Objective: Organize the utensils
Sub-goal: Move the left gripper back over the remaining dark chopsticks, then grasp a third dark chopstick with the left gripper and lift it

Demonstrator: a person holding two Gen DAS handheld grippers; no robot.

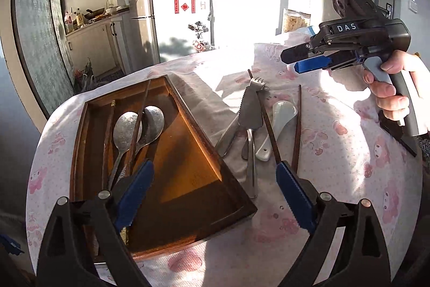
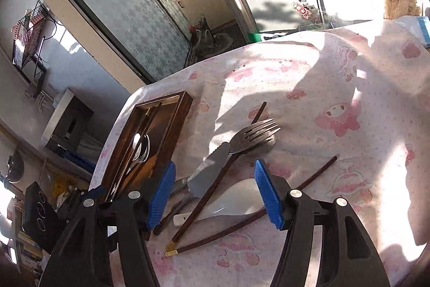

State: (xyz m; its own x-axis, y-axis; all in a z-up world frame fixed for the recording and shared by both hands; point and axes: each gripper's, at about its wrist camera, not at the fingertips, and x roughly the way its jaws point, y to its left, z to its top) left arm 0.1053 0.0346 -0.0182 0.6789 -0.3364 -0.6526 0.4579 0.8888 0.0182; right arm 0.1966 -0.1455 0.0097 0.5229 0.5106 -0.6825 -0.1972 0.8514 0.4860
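A wooden tray (image 1: pixel 188 104) lies on the left of the table and holds two metal spoons (image 1: pixel 126 128) and two dark chopsticks (image 1: pixel 138 125). My left gripper (image 1: pixel 215 190) hovers open over the tray's near right corner, with nothing between its pads. To the right of the tray, a pile on the cloth holds a knife (image 1: pixel 250 109), a fork (image 1: pixel 258 82), a white ceramic spoon (image 1: pixel 282 114) and two chopsticks (image 1: pixel 268 125). My right gripper (image 2: pixel 215 192) is open just above that white spoon (image 2: pixel 236 198) and a chopstick (image 2: pixel 215 190), gripping nothing. The fork (image 2: pixel 252 136) and knife (image 2: pixel 209 171) lie beyond it.
A white cloth with pink cartoon prints (image 1: pixel 336 152) covers the table, which drops off at the left and far edges. A person's hand (image 1: pixel 389 88) holds the right gripper's handle. A fridge (image 1: pixel 177 12) and a kitchen counter stand beyond. A blue-lidded item (image 2: pixel 423 28) sits at the far right.
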